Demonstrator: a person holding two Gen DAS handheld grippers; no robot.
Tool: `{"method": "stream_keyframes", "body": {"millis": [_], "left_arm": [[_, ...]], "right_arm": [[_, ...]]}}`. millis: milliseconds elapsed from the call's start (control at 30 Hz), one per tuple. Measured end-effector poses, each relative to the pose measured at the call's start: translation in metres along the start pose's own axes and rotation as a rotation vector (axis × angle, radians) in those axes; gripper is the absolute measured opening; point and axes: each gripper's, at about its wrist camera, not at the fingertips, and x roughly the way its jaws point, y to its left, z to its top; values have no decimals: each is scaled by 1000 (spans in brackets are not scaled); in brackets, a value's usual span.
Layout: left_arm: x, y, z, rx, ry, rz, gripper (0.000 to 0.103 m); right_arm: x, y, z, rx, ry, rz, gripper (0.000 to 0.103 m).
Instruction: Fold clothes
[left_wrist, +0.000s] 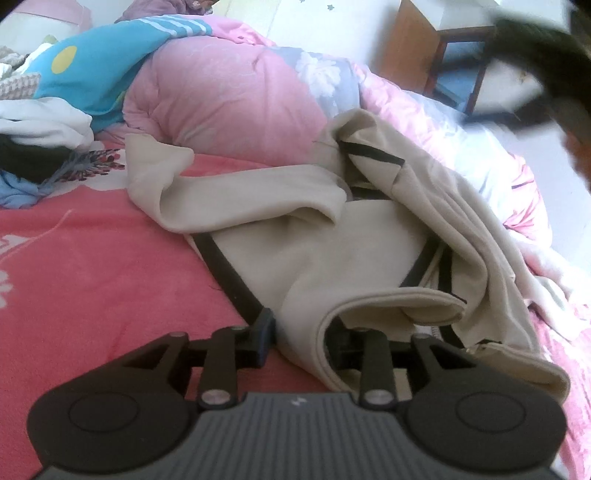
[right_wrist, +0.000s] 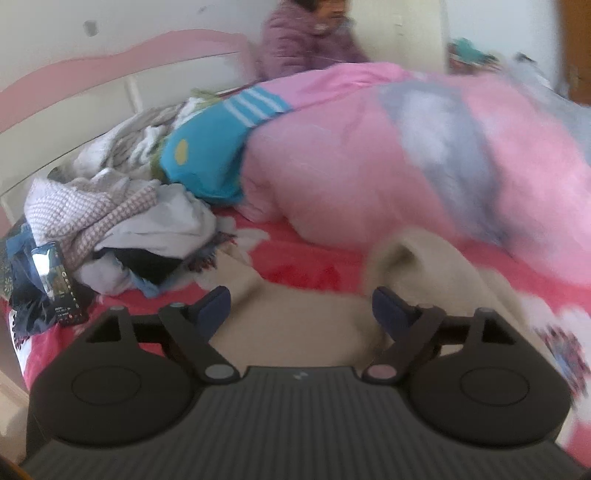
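Left gripper (left_wrist: 299, 332): jaws narrowed onto hem of beige garment (left_wrist: 369, 254), fabric pinched between fingers at 6 o'clock of left wrist view. Garment lies crumpled on red blanket (left_wrist: 92, 266), black trim showing, sleeve trailing toward 10 o'clock. Right gripper (right_wrist: 301, 308): jaws spread wide, nothing clamped, beige cloth beneath. Pink quilt (right_wrist: 369, 166) at 1 o'clock; clothes heap (right_wrist: 122, 218) at 9 o'clock.
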Motion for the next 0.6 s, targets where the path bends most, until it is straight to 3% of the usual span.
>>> {"method": "stream_keyframes", "body": {"millis": [167,300,467,600], "left_arm": [[1,0,0,-6,3,-3,35],[2,0,2,-19,15,4,35],[7,-7,7,-15,21,19,45],[15,-6,10,-25,22,37,45]], "right_arm": [[-44,-60,-47,181,36,-117,90],[-55,-100,-69,234,78,-228,91],[-39,-150,-66,345,59,-258,94],[-2,-199,-52,479,50,-262,95]]}}
